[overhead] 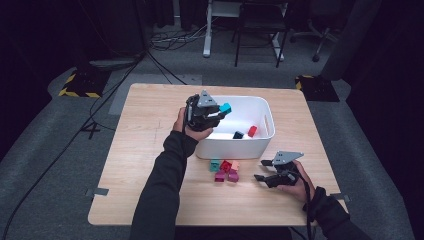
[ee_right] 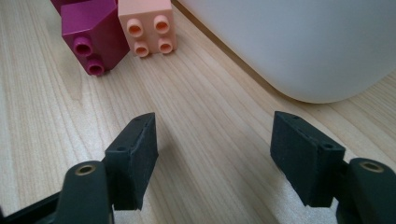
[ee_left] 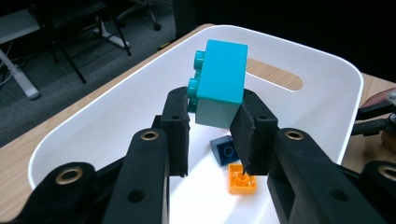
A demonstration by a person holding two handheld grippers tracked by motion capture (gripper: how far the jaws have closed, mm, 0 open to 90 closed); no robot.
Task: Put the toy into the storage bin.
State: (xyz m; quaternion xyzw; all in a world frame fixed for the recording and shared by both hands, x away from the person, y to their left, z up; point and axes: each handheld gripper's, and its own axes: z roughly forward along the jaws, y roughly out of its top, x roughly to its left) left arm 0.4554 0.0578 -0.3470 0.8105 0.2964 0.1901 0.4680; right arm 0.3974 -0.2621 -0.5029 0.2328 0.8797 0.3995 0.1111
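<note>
The left gripper [ee_left: 212, 123] is clamped on a teal brick [ee_left: 220, 84], which is pinched by its lower end between the two pads so that most of the block stands clear above them, studs turned to the side. Held this way, the brick is kept free of the jaws and can be expected to fall straight once the pads are parted. It is carried over the open white bin [overhead: 266, 112], inside the near rim, so a release here would probably land it among the pieces already gathered: a dark blue brick [ee_left: 225, 150] and an orange brick [ee_left: 242, 179] are seen on the bin floor directly beneath the jaws, and a red brick [overhead: 252, 131] lies farther along the bin in the high view. The work is judged to be sorting loose bricks from the desk [overhead: 145, 150] into the bin, with this one about to be dropped. The right gripper [ee_right: 212, 149] is held low over the desk with its jaws apart and nothing between them, aimed toward the remaining cluster just in front of the bin wall, where a magenta brick [ee_right: 91, 39] and a peach brick [ee_right: 147, 25] lie side by side. It seems to be kept ready there for the next pick.
</note>
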